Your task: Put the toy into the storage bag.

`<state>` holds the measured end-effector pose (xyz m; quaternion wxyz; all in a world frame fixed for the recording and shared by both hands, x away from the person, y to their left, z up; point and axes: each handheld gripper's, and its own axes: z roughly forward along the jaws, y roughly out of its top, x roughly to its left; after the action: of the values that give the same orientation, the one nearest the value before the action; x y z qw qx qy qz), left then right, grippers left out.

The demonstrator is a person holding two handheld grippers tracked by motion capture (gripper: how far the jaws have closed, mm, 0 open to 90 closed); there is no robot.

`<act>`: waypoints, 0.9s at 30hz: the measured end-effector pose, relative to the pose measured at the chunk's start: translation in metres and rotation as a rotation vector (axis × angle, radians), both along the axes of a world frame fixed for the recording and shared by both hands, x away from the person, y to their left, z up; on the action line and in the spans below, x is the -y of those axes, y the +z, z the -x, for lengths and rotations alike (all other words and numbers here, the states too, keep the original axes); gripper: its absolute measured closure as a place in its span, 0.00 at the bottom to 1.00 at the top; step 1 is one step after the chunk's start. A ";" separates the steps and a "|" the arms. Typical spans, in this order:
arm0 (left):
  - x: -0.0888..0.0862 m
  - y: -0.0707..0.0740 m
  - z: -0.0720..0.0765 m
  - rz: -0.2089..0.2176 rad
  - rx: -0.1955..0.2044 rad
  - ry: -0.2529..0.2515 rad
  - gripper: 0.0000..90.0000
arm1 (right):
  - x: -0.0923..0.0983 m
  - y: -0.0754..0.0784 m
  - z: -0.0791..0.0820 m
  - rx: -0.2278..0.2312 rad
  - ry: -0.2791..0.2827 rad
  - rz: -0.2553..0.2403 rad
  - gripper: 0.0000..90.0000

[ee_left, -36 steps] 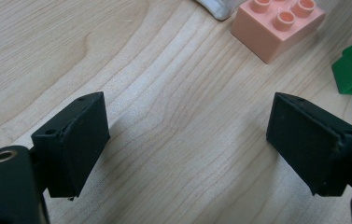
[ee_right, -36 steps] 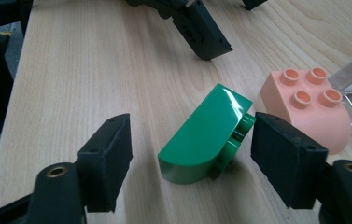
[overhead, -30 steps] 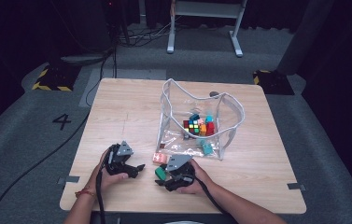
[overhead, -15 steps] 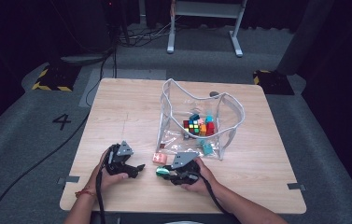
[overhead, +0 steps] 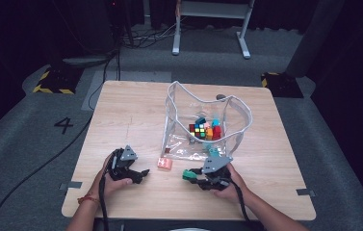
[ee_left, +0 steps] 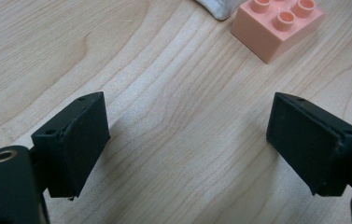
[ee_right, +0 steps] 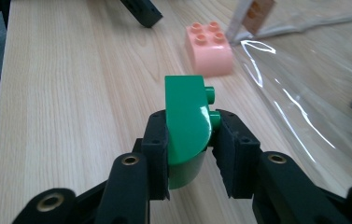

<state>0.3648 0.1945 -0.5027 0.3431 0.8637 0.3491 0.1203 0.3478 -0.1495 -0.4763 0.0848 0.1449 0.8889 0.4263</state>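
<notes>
- The right hand-held gripper [overhead: 194, 176] was seen near the front edge of the worktop [overhead: 131, 110], in front of the clear plastic bag [overhead: 207, 126], and was clenched on a green brick [ee_right: 187, 122].
- The green brick was held between the two black pads [ee_right: 158, 154], which pressed on its flat sides; its rounded top was turned upward and its studs [ee_right: 212, 106] pointed sideways toward one pad.
- In the high view the green brick [overhead: 187, 174] was seen projecting from the jaw tips toward the left hand-held gripper, apart from the bag's front wall.
- The jaws of the right hand-held gripper had just been closing, with the green brick between them.
- A pink brick [overhead: 164, 164] lay on the worktop between the two hand-held grippers, just beside the bag's near corner and ahead of the green brick, not touching it.
- The left hand-held gripper [overhead: 141, 174] was released, its jaws standing wide apart over bare wood, nothing between them.
- In the left gripper view the pink brick [ee_left: 278, 26] was seen beyond the jaw tips, well apart from both pads.
- Inside the bag a colour cube [overhead: 199, 131] and other small toys were seen.
</notes>
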 end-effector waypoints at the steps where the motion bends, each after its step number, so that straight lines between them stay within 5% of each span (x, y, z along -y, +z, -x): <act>1: 0.000 0.000 0.000 -0.001 0.000 0.000 0.15 | 0.007 0.001 0.000 -0.005 -0.011 -0.005 0.75; 19: 0.000 0.000 0.000 0.000 0.000 0.000 0.15 | 0.114 0.009 0.003 0.026 -0.219 -0.014 0.75; 22: 0.000 0.000 0.000 -0.001 0.000 0.000 0.15 | 0.132 0.008 0.001 0.037 -0.283 0.011 0.75; 27: 0.000 0.000 0.000 0.001 0.000 0.002 0.15 | 0.160 0.007 -0.010 0.026 -0.369 -0.025 0.75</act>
<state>0.3647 0.1944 -0.5027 0.3436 0.8631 0.3500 0.1203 0.3574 -0.3097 -0.4692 0.1714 0.3012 0.8406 0.4162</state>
